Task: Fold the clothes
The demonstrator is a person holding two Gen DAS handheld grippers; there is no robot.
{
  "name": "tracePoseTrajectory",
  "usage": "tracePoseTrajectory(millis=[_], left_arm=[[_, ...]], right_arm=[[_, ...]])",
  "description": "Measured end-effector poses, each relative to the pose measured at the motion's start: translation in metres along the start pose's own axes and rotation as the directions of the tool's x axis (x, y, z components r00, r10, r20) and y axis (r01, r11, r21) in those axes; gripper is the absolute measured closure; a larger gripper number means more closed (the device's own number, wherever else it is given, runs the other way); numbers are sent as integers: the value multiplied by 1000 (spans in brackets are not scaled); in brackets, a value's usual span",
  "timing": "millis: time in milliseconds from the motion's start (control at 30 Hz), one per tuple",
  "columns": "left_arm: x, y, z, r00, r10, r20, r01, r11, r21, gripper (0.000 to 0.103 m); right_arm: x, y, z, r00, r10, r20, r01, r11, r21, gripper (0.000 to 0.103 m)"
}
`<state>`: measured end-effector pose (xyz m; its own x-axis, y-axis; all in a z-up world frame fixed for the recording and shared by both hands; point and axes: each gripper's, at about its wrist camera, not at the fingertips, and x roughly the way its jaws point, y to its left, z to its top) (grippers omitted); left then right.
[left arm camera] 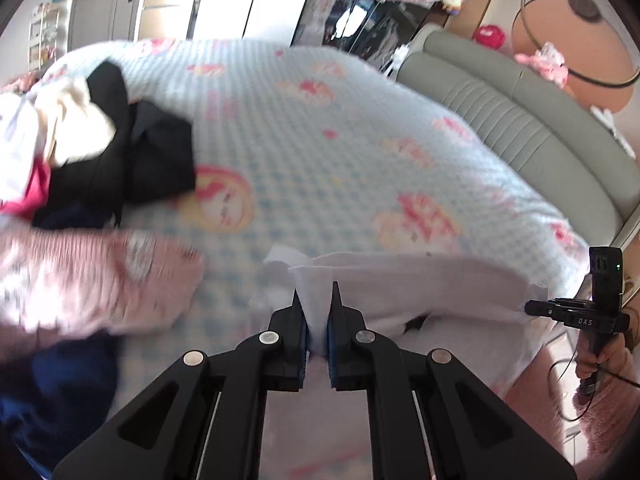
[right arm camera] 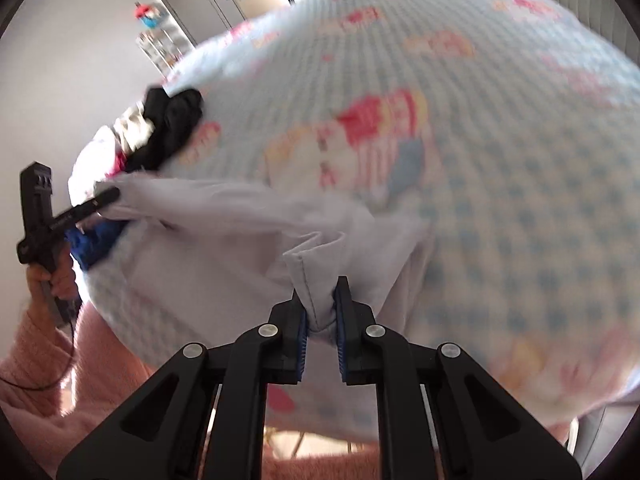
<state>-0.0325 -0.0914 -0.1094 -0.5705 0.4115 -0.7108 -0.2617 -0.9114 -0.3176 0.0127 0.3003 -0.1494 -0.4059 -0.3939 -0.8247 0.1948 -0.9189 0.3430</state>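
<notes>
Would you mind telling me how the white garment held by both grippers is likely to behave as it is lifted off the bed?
Probably floppy: the white garment sags and creases between the left gripper and the right gripper. Likely light, since thin pinches of cloth carry it. Its loose lower part may drag on the checked bedspread.

Checked bedspread (left arm camera: pixel 320 120), clothes pile (left arm camera: pixel 100 140), white garment (left arm camera: pixel 420 284)

Left tool (left arm camera: pixel 317 312) clamped, right tool (right arm camera: pixel 322 304) clamped, both seemingly angled downward
</notes>
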Motion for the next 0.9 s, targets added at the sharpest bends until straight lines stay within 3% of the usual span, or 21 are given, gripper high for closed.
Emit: tracePoseTrajectory(millis=[67, 167, 233, 300, 400, 500, 600, 733, 867, 900], left_arm=[[9, 10, -16, 999, 6, -52, -7, 1000, -17, 95], [3, 15, -29, 998, -25, -50, 23, 999, -42, 92], [-3, 18, -37, 998, -54, -39, 51, 997, -63, 85], [-26, 31, -43, 982, -171, 80, 181, 974, -135, 59], [-43, 52, -42, 967, -190, 168, 224, 951, -213, 57], [-35, 58, -38, 975, -175, 138, 205, 948, -242, 57], [-13, 44, -38, 982, -185, 50, 191, 959, -207, 57], [17, 30, -50, 987, -128, -100, 105, 973, -204, 57], [18, 40, -66, 979, -182, -97, 145, 942, -304, 57], [17, 39, -69, 978, -186, -98, 149, 942, -301, 57]], right_arm=[[5, -3, -12, 1000, -1, -25, 1, 1000, 23, 92], [6, -5, -26, 999, -18, -46, 20, 999, 41, 91], [-1, -3, -28, 998, -50, -41, 51, 998, 35, 88], [-11, -11, -31, 994, -100, -35, 102, 993, 62, 86], [-27, -24, -31, 996, -92, -14, 93, 988, 124, 80], [-39, -20, -24, 994, -112, 18, 109, 986, 127, 75], [-50, -1, -19, 994, -91, 60, 85, 992, 97, 72], [-59, 1, -18, 987, -128, 94, 118, 987, 109, 71], [-50, -15, -18, 984, -164, 76, 149, 973, 174, 66], [-39, -21, -20, 980, -200, 16, 194, 963, 184, 66]])
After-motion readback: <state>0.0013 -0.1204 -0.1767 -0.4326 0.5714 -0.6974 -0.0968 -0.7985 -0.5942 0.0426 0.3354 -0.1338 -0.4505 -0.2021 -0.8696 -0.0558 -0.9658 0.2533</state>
